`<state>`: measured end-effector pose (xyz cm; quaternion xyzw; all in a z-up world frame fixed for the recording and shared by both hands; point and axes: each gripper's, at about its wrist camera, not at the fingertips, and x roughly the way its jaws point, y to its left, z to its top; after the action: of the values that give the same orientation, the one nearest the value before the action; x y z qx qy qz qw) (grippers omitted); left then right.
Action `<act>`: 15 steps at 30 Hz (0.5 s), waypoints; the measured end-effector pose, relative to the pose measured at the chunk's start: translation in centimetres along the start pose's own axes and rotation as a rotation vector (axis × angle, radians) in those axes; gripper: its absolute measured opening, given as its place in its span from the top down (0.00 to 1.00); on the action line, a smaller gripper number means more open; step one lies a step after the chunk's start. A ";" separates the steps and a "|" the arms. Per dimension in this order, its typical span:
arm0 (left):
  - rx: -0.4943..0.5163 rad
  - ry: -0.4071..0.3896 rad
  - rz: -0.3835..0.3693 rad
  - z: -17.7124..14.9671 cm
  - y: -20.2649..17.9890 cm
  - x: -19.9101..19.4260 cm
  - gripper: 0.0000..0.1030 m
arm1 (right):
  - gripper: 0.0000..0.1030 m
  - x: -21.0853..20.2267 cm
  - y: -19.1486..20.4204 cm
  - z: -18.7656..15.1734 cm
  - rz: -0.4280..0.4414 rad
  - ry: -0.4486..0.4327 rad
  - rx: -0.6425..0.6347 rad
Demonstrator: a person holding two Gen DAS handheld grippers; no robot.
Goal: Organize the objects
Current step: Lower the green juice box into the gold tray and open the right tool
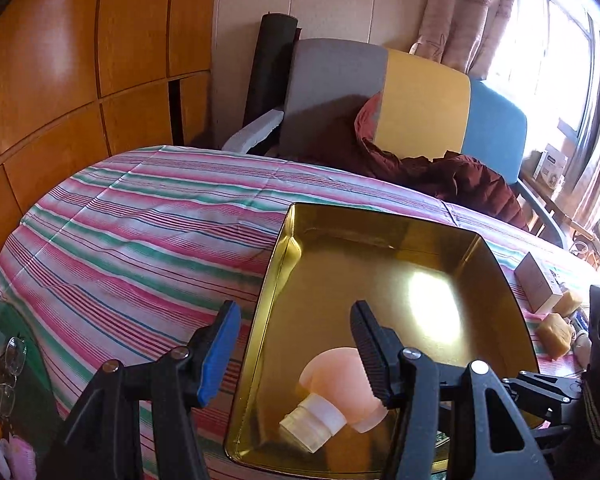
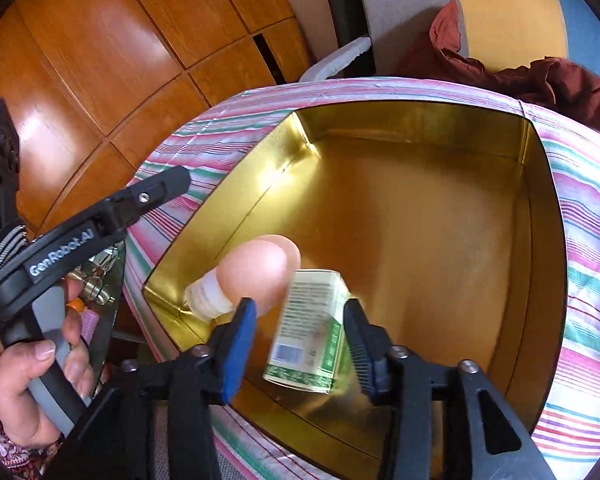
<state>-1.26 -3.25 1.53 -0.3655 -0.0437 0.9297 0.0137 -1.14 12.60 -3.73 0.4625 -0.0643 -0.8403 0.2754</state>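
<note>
A shiny gold tin lies open on the striped cloth. Inside it, at the near left corner, rests a peach bulb-shaped bottle with a pale cap. My left gripper is open and holds nothing; its fingers straddle the tin's left rim. In the right wrist view my right gripper is open over the tin. A green-and-white carton sits tilted and slightly blurred between its fingers, with a gap at the blue pad. The peach bottle lies just beyond it.
The striped cloth covers the surface. A small brown box and tan blocks lie right of the tin. A chair with a maroon jacket stands behind. Glasses sit at the left. A hand holds the left gripper.
</note>
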 end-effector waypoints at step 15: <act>0.022 0.017 -0.029 -0.4 -1.0 0.3 0.44 | 0.41 -2.7 -0.6 0.2 -0.040 -0.080 0.019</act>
<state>-1.25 -2.22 1.14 -0.3726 -0.0389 0.9266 0.0315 -0.41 14.45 -1.79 0.4324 -0.0739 -0.8628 0.2512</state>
